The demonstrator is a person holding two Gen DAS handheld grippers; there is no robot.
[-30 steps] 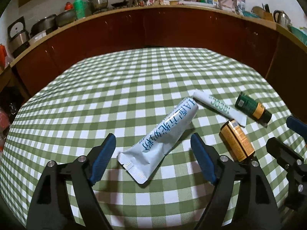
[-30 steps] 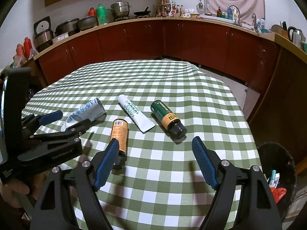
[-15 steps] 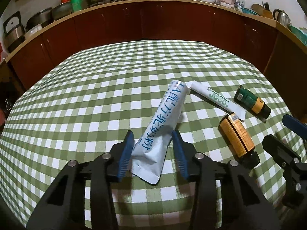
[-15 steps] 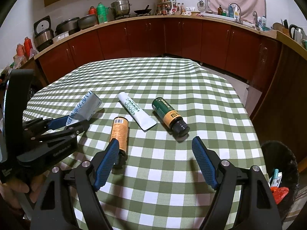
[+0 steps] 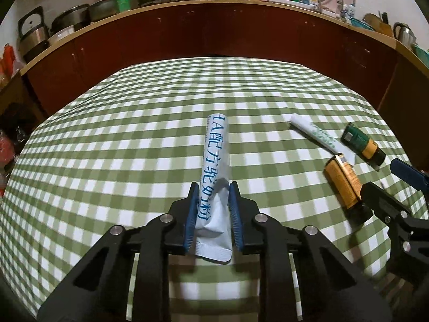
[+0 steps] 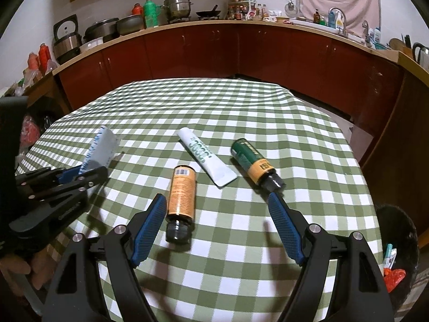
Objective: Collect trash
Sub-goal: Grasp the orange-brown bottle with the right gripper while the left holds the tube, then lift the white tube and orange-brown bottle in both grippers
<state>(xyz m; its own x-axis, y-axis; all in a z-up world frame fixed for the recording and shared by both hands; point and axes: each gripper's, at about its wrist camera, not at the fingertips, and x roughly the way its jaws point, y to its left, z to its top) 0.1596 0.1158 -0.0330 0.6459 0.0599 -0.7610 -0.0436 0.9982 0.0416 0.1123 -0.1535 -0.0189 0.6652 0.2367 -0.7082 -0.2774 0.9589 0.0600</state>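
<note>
On the checked tabletop (image 6: 241, 102), the right wrist view is showing what the left misses: a black trash bin (image 6: 399, 230) sitting below the right edge. The left gripper (image 5: 213, 209) is pointing forward, its fingers clamping the crimped end of a grey sachet tube (image 5: 215, 166), which is tilting upward. Rightward, an orange bottle (image 6: 182, 190), white tube (image 6: 206, 158) and green bottle (image 6: 252, 161) are lying flat. The right gripper (image 6: 217, 228) is hovering wide open, gripping nothing.

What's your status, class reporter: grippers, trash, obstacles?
Left gripper shut on silver sachet. Right gripper open over orange bottle. Nothing in the way.
</note>
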